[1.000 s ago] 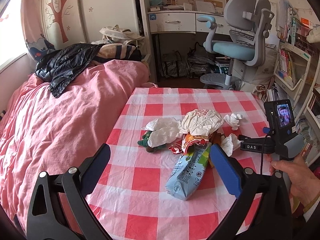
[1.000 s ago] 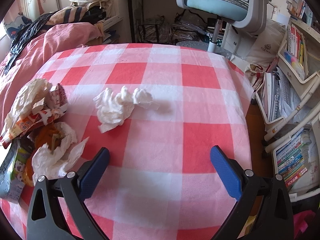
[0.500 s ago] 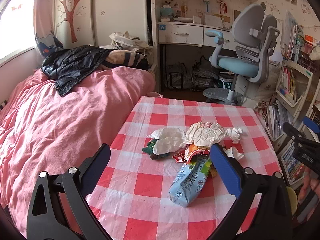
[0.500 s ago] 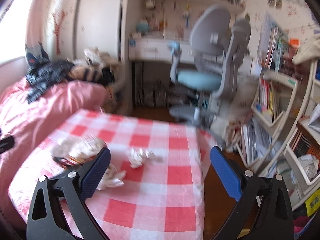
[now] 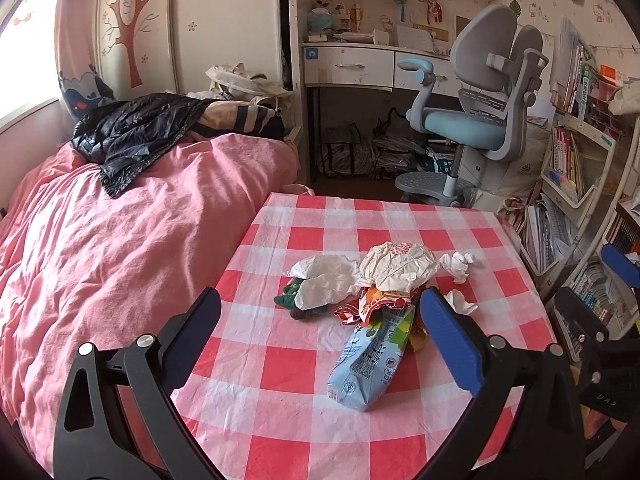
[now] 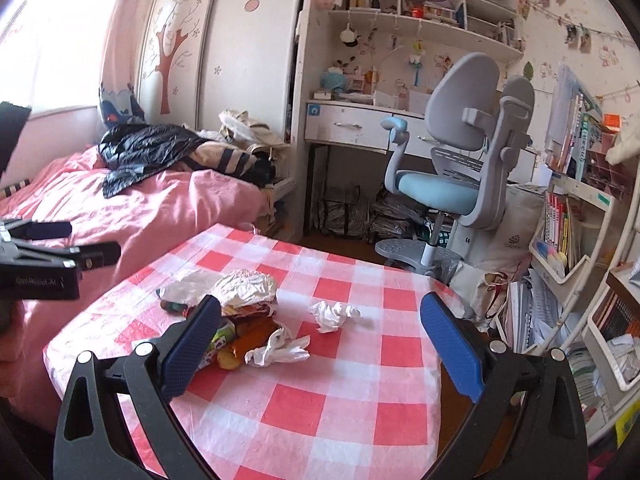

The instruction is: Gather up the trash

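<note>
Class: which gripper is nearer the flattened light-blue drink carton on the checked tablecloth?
Left. The left gripper hovers just before the flattened light-blue drink carton; the right gripper hangs off to its right.

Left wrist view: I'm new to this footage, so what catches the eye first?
The red-and-white checked table with a heap of trash at its middle: a light blue carton nearest, crumpled white wrappers behind. Left lies a pink bed; beyond stands a grey-and-blue chair.

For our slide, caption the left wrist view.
Open left gripper hovers above trash pile on checked table.
</note>
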`<state>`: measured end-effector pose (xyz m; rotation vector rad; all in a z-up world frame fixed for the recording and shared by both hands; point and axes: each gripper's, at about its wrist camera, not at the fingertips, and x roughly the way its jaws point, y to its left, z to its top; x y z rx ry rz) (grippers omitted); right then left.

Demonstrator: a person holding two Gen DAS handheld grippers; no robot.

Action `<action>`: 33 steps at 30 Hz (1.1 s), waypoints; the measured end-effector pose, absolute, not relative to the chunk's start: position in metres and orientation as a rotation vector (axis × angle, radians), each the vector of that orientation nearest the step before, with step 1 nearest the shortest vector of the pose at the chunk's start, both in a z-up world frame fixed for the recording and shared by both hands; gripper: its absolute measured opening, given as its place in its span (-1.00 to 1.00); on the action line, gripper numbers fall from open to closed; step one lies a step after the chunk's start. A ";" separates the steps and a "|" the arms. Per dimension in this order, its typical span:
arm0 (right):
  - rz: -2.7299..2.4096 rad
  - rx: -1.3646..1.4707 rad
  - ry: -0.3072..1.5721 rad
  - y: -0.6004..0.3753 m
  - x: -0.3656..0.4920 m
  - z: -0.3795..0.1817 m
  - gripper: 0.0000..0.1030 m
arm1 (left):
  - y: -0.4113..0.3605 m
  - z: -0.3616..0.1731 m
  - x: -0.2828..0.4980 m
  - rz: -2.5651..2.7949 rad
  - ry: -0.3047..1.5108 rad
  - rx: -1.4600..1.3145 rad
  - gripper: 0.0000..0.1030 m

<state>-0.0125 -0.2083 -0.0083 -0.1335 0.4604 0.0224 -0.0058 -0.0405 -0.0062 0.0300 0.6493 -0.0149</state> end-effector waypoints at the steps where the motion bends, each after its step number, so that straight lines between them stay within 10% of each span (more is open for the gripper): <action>1: 0.022 -0.143 0.457 -0.207 -0.013 -0.009 0.86 | -0.040 -0.005 -0.006 -0.017 0.645 0.026 0.88; 33: 0.043 -0.143 0.460 -0.204 -0.013 -0.008 0.86 | -0.038 -0.005 -0.005 0.001 0.641 0.002 0.88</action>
